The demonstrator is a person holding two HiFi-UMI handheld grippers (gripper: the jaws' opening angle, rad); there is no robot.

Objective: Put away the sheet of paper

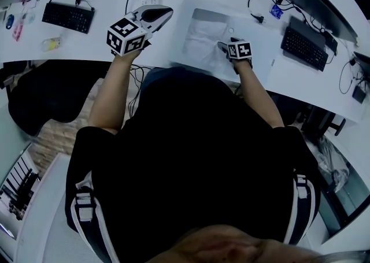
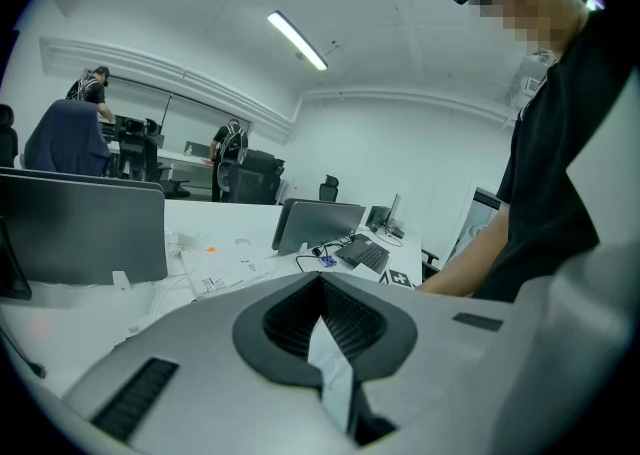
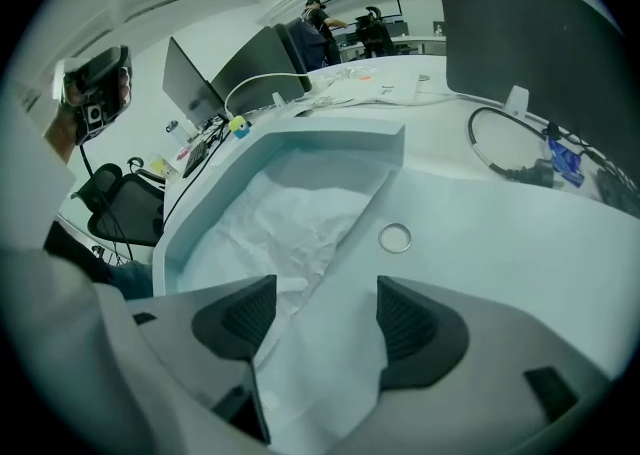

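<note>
Wide right gripper (image 3: 325, 295) over the sheet of paper (image 3: 290, 228); left gripper (image 2: 320, 281) closed, held off to the side.
The crumpled sheet lies in a shallow white tray (image 3: 335, 138) on the desk (image 3: 500, 243). Its smoother near end runs out between the spread jaws, and neither pad presses it (the sheet's last edge is hidden under the gripper body). A small ring (image 3: 395, 237) lies just beside the tray. The left jaws meet at their tips; a pale sliver shows in the gap behind them, too unclear to identify. In the head view the person's dark torso covers the desk's near edge.
</note>
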